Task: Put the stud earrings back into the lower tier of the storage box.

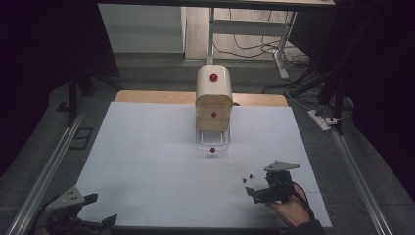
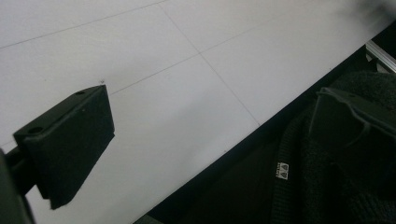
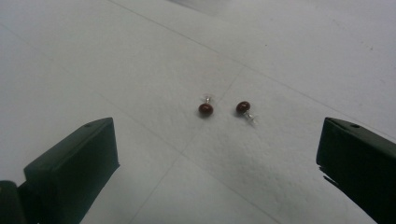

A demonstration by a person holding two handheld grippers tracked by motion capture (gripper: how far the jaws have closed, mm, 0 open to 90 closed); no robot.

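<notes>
Approaching two stud earrings (image 3: 205,109) (image 3: 243,108) on white table (image 1: 147,171), twelve o'clock of my right gripper (image 1: 258,190), jaws spread wide. Tiny, light, slippery; I'd pinch dark bead, not thin post. Left gripper (image 1: 100,209) parked open at seven o'clock.

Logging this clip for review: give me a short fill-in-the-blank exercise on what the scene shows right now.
1. The right gripper has its fingers spread, with ____ small dark red studs on the white table ahead of them.
2. The cream drawer cabinet has its ____ drawer pulled out.
3. Each drawer front carries a round ____ knob.
4. The left gripper sits at the table's near-____ corner.

Missing words: two; bottom; red; left
</notes>
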